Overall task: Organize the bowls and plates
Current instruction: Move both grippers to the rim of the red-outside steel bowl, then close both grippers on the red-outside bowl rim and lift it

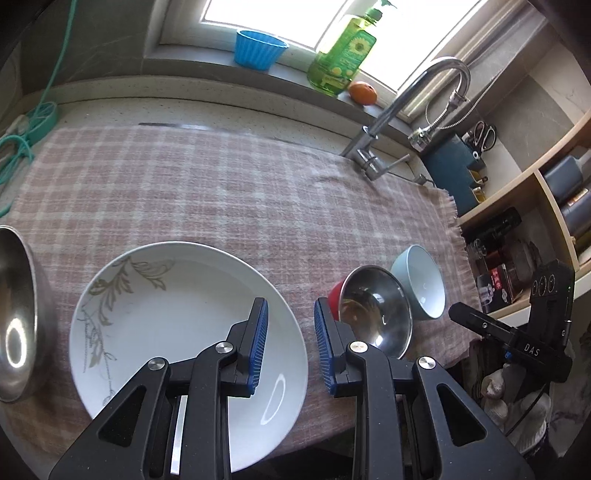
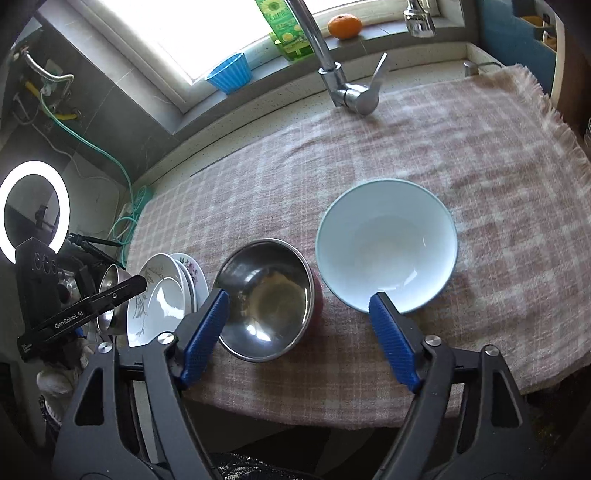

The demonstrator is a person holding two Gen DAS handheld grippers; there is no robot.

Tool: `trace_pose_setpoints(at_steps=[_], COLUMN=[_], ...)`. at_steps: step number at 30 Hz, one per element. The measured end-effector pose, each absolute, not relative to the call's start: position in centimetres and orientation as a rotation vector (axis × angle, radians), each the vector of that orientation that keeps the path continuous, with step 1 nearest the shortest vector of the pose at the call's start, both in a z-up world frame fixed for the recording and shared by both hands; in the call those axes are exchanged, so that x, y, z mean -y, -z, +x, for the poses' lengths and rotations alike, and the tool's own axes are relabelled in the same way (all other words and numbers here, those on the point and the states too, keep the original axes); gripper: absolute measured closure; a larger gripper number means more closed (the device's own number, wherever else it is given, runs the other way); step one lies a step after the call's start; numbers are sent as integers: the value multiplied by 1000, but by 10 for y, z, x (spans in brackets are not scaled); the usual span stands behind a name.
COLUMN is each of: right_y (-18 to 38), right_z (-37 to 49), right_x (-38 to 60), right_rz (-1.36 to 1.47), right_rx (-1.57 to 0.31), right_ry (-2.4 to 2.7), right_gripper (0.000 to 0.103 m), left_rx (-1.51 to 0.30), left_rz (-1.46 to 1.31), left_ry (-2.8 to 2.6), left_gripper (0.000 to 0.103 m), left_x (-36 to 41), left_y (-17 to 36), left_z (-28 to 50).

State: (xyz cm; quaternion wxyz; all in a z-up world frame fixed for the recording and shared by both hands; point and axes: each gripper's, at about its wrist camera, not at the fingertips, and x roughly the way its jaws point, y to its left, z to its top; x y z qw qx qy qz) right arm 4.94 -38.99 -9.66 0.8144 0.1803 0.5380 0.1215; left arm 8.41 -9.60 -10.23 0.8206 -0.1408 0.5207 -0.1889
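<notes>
A white plate with a leaf pattern (image 1: 177,325) lies on the pink checked cloth (image 1: 221,192). My left gripper (image 1: 290,302) hovers over its right rim, jaws narrowly open, with nothing pinched. A steel bowl (image 1: 14,314) sits at the far left. In the right wrist view the leaf plate (image 2: 159,295) tops a stack over a floral plate (image 2: 194,273). My right gripper (image 2: 299,293) stands open above a steel bowl (image 2: 266,299) nested in a red bowl (image 2: 318,295). Its right finger (image 2: 388,325) overlaps the near rim of a pale blue bowl (image 2: 386,240).
A faucet (image 2: 332,55) rises at the back of the cloth. The window sill holds a blue cup (image 2: 229,74), a green bottle (image 1: 343,51) and an orange (image 2: 344,26). Shelves (image 1: 535,221) stand on the right, a ring light (image 2: 35,210) on the left. The cloth's front edge (image 2: 332,417) overhangs the counter.
</notes>
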Motion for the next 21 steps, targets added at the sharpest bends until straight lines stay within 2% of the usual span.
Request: trace_pose_setpoints(at_steps=[3,7,9,13,15,19,21], right_y=[107,120,127,140,146,153,155], right_z=[45,44,45,48,50,52,54], right_x=[393,390,388,387,388,388,386], right_rz=[411,421,430,464,498,518,519], right_rx=[-1180,-1212,-1229,-1255,-1268,-1274,-1276], right_ry=[-270,-290,-299,-314,-320,-322,-328], right_gripper=[37,45,54,60,66,70,73], left_rx=[-1132,-1160,-1179,-1202,-1212,-1234,-1242], left_rz=[-294,-270,-266,-240,-236,-225,-216], left_ry=[438,472,491,511,517,523,531], left_gripper=[79,79,79,79,79,80,84], left_x=[110,125,132,144,148,154,157], left_y=[108,115,119,124,127,132,134], left_z=[87,92,95,99,101,105,106])
